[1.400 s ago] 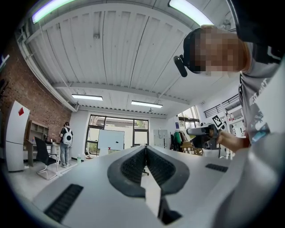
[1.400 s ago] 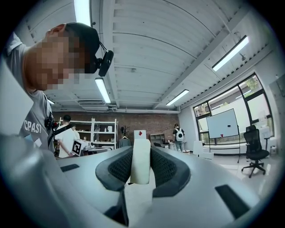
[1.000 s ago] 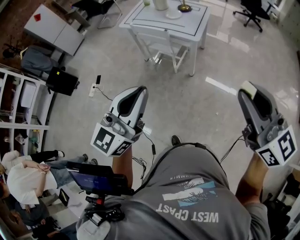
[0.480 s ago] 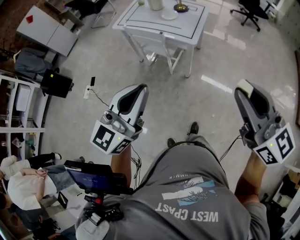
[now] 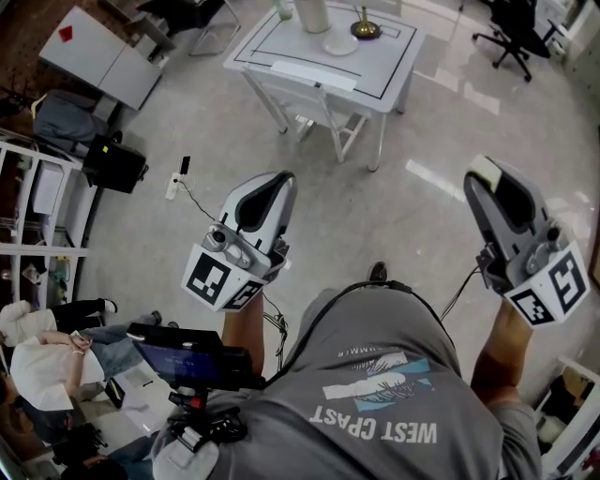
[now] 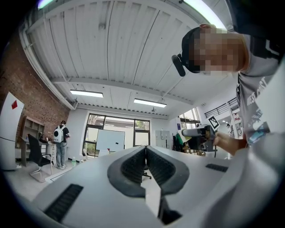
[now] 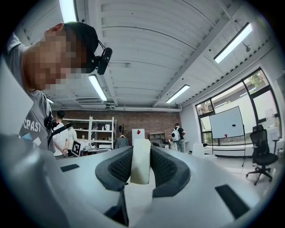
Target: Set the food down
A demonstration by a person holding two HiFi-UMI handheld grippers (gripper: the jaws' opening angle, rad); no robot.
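Note:
My right gripper (image 5: 486, 174) is held out level at the right of the head view, shut on a pale cream slab of food (image 5: 488, 169) that sticks out at its tip. In the right gripper view the food (image 7: 141, 161) stands upright between the dark ribbed pads (image 7: 165, 167) of the right gripper (image 7: 141, 150). My left gripper (image 5: 277, 177) is held out beside it at the left, shut with nothing in it; the left gripper view shows its jaws (image 6: 145, 148) meeting at the tip. A white table (image 5: 367, 70) with a plate (image 5: 339, 43) stands ahead on the floor.
A white chair (image 5: 314, 101) is tucked at the table's near side. A black office chair (image 5: 511, 21) is at the back right. White shelving (image 5: 37, 202), a black bag (image 5: 117, 161) and a power strip (image 5: 178, 178) lie at the left. A seated person (image 5: 42, 352) is at lower left.
The table and chair have slid down the head view, nearer to me. Both grippers keep the same pose and the same grip.

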